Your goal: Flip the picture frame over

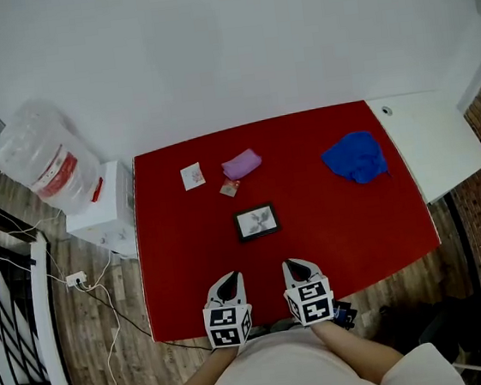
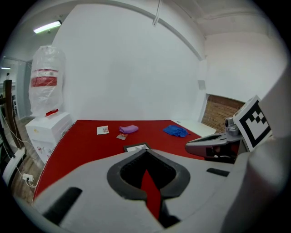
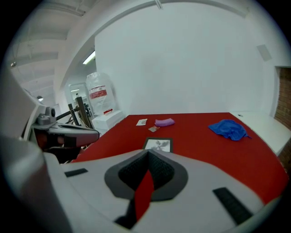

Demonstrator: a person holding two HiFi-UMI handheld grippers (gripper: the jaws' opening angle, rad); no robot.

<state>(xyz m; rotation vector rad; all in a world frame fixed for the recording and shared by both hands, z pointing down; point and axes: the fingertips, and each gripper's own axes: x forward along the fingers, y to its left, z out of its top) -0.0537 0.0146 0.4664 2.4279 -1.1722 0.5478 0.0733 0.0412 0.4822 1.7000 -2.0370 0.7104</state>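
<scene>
A small black picture frame [image 1: 256, 222] lies face up in the middle of the red table [image 1: 180, 263], its pale print showing. It also shows in the left gripper view as the frame [image 2: 135, 147] and in the right gripper view as the frame [image 3: 158, 144]. My left gripper [image 1: 230, 278] and right gripper [image 1: 294, 264] hover side by side over the table's near edge, short of the frame and touching nothing. Both are shut with nothing between their jaws.
Beyond the frame lie a purple pouch [image 1: 241, 163], a small packet [image 1: 230, 188] and a white card [image 1: 192, 176]. A blue cloth [image 1: 356, 157] sits at the far right. A white side table [image 1: 433, 141] adjoins the right; a water jug [image 1: 42, 158] stands left.
</scene>
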